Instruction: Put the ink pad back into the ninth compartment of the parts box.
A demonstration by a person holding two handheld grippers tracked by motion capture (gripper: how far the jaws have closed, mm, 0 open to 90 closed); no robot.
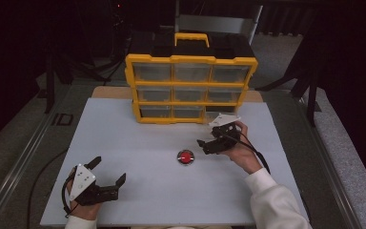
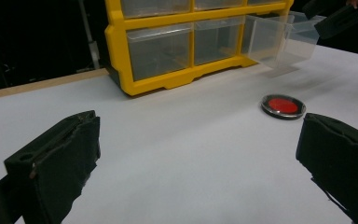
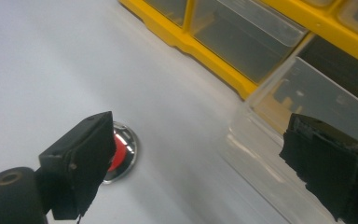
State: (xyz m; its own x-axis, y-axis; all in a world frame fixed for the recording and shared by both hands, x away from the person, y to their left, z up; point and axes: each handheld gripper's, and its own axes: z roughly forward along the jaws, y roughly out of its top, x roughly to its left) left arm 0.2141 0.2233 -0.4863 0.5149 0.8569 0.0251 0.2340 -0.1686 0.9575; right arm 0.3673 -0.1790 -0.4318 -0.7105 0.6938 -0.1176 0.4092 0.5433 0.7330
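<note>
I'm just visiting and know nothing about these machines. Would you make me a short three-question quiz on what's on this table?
1. True or false: the bottom right drawer of the yellow organizer is pulled out.
2. What colour is the centre of the round disc?
3. Which gripper is nearer the disc: A) left gripper B) right gripper?

Key: 1 true. 2 red. 3 B; both grippers' jaws stand open and hold nothing.
</note>
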